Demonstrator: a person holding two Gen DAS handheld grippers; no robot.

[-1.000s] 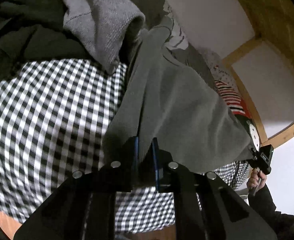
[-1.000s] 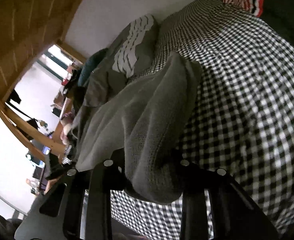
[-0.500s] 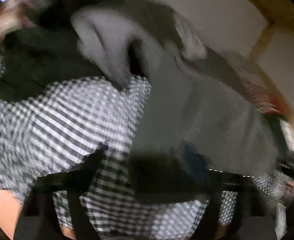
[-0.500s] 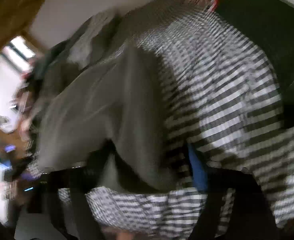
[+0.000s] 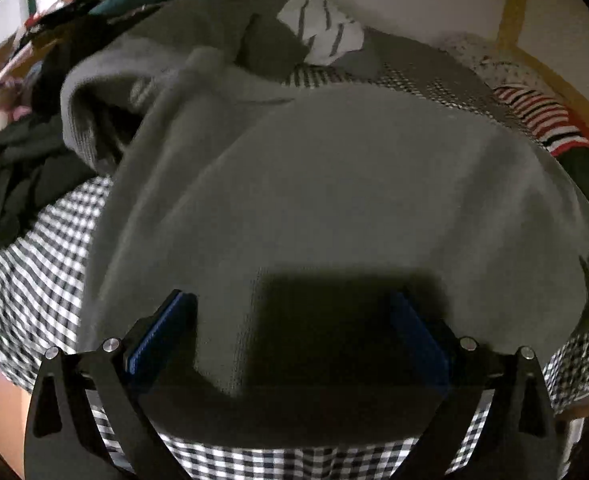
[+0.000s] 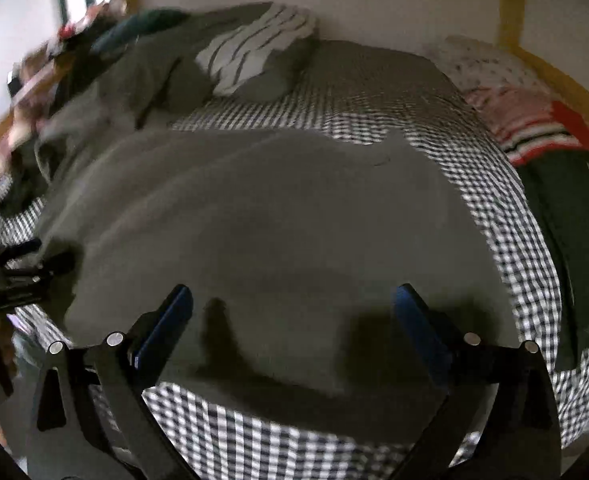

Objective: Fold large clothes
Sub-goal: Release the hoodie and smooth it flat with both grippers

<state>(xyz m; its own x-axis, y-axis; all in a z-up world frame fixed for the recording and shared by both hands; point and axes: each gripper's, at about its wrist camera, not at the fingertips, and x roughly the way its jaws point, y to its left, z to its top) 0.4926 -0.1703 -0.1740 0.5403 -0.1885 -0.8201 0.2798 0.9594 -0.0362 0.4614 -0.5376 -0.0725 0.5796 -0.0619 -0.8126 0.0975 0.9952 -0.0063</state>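
A large grey knit sweater (image 5: 334, 200) lies spread on the black-and-white checked bed cover (image 5: 26, 272); it also fills the middle of the right wrist view (image 6: 274, 220). One sleeve (image 5: 94, 92) trails up to the left. My left gripper (image 5: 290, 320) is open and empty just above the sweater's near hem. My right gripper (image 6: 292, 320) is open and empty above the near hem too. The left gripper's black body (image 6: 10, 280) shows at the left edge of the right wrist view.
A pile of dark clothes (image 5: 18, 168) lies at the left. A grey and striped pillow (image 6: 254, 56) sits at the back by the white wall. A red-striped cloth (image 6: 534, 128) and a dark green garment (image 6: 566, 240) lie at the right. A wooden bed frame (image 5: 514, 4) rises behind.
Both grippers have let go of the sweater and opened wide. The sweater, held up bunched before, now lies spread flat on the bed. Both cameras have swung to face the wall.
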